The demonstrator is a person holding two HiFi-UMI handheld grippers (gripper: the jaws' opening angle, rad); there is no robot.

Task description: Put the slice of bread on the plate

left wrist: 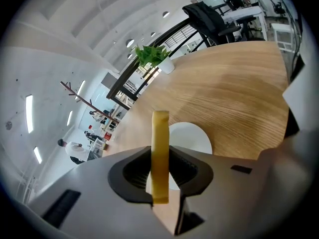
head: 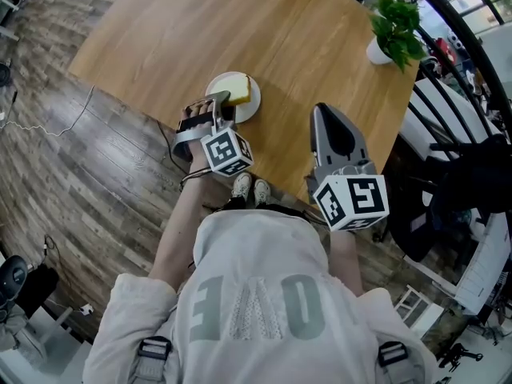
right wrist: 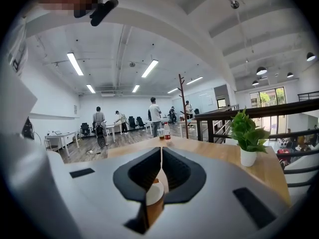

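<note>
A pale yellow slice of bread [head: 233,88] is over the white plate [head: 250,111] near the table's front edge. My left gripper [head: 221,102] is shut on it. In the left gripper view the slice [left wrist: 160,133] stands on edge between the dark pads, with the plate [left wrist: 193,136] just beyond it. Whether the bread touches the plate I cannot tell. My right gripper [head: 325,112] hovers to the right of the plate with its jaws together and nothing in them. In the right gripper view the right gripper's [right wrist: 161,153] jaws meet in a thin line, and a bit of the plate [right wrist: 154,193] shows below them.
The wooden table [head: 200,30] stretches away from me. A potted green plant [head: 396,26] in a white pot stands at its far right corner. A dark railing and chairs [head: 448,134] crowd the right side. People and desks are far off in the room.
</note>
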